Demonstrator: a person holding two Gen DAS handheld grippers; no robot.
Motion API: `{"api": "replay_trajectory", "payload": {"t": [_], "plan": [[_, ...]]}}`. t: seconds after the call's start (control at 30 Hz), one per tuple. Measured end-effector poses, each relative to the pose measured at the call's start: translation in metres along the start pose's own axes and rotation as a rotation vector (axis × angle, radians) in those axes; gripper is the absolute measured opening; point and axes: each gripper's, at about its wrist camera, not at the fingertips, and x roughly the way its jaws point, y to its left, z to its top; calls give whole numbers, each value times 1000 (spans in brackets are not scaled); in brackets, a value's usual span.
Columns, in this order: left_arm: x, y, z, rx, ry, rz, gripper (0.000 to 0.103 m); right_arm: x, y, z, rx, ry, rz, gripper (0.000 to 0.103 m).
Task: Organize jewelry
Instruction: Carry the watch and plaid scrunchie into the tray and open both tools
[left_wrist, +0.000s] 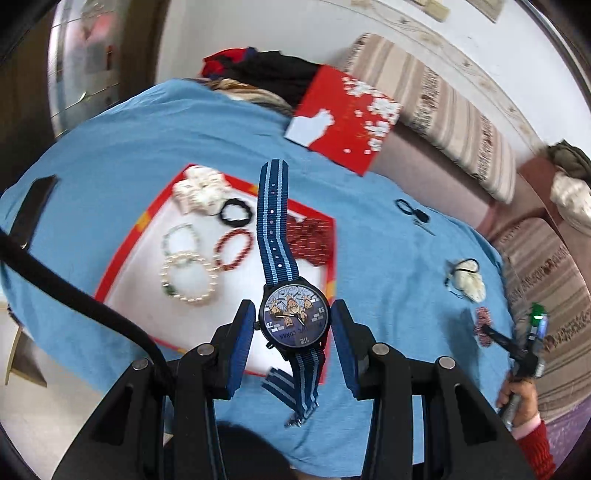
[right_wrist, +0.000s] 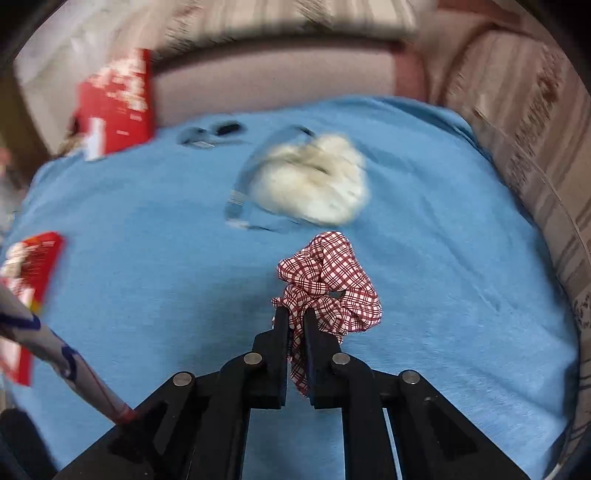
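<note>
While over the red tray (left_wrist: 122, 254), left gripper (left_wrist: 293, 325) clamped on watch (left_wrist: 293, 321), strap dangling above tray. Right gripper (right_wrist: 295, 325) pinched on checked scrunchie (right_wrist: 328, 284), well right of tray, over blue cloth (right_wrist: 147, 258).

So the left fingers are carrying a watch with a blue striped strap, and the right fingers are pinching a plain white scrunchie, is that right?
Not quite. The scrunchie pinched in the right fingers is red and white checked, not plain white, as the right wrist view shows. The left fingers do carry the watch with the blue striped strap.
</note>
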Motion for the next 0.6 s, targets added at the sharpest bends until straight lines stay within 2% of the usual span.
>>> {"api": "replay_trajectory", "payload": {"t": [0.1, 0.23, 0.37, 0.53, 0.6], "plan": [[3, 15, 1, -26, 5, 23, 41, -24, 37, 7, -34, -33, 118, 8], [10, 27, 3, -37, 28, 29, 41, -52, 106, 19, -98, -53, 308, 8], [30, 25, 1, -24, 72, 15, 41, -58, 189, 21, -150, 2, 499, 8], [63, 26, 2, -32, 130, 4, 41, -33, 285, 13, -246, 89, 591, 9], [79, 29, 6, -32, 136, 25, 41, -22, 311, 8, -275, 119, 601, 9]]}}
